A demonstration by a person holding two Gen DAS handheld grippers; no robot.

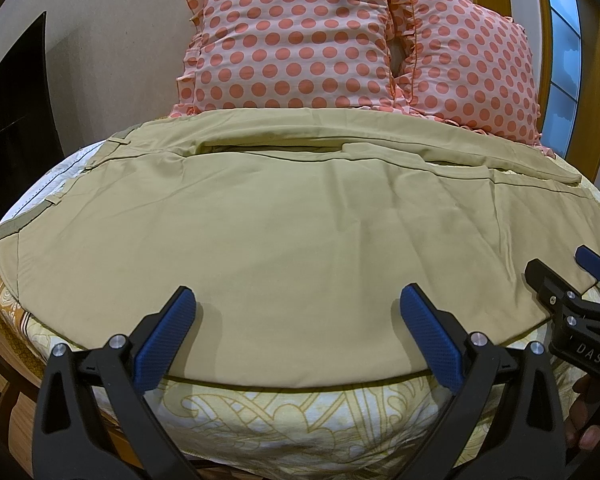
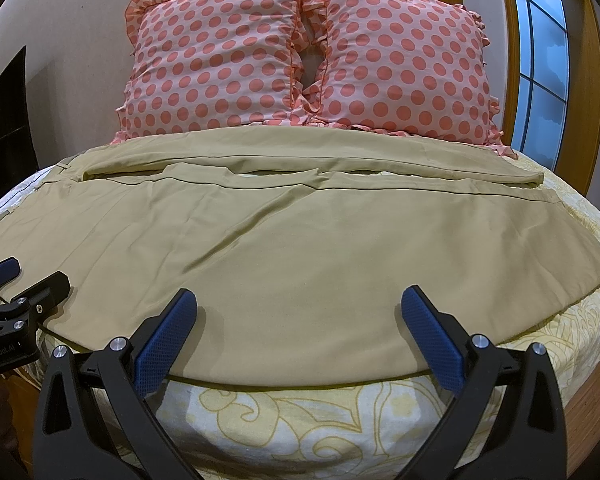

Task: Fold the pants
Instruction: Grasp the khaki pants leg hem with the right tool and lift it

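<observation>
Khaki pants (image 1: 284, 216) lie spread flat across the bed, waistband at the left, leg hems at the right; they also show in the right wrist view (image 2: 300, 240). The near leg's edge runs along the bed's front. My left gripper (image 1: 298, 300) is open, its blue pads hovering over the near edge of the pants. My right gripper (image 2: 300, 300) is open over the same edge, further right. The right gripper shows at the right of the left wrist view (image 1: 560, 276), and the left gripper at the left of the right wrist view (image 2: 24, 276).
Two pink polka-dot pillows (image 1: 296, 40) (image 2: 404, 64) lean against the wall behind the pants. A yellow patterned bedsheet (image 1: 300, 416) covers the mattress. A window (image 2: 540, 56) with a wooden frame is at the right, dark furniture (image 1: 16, 112) at the left.
</observation>
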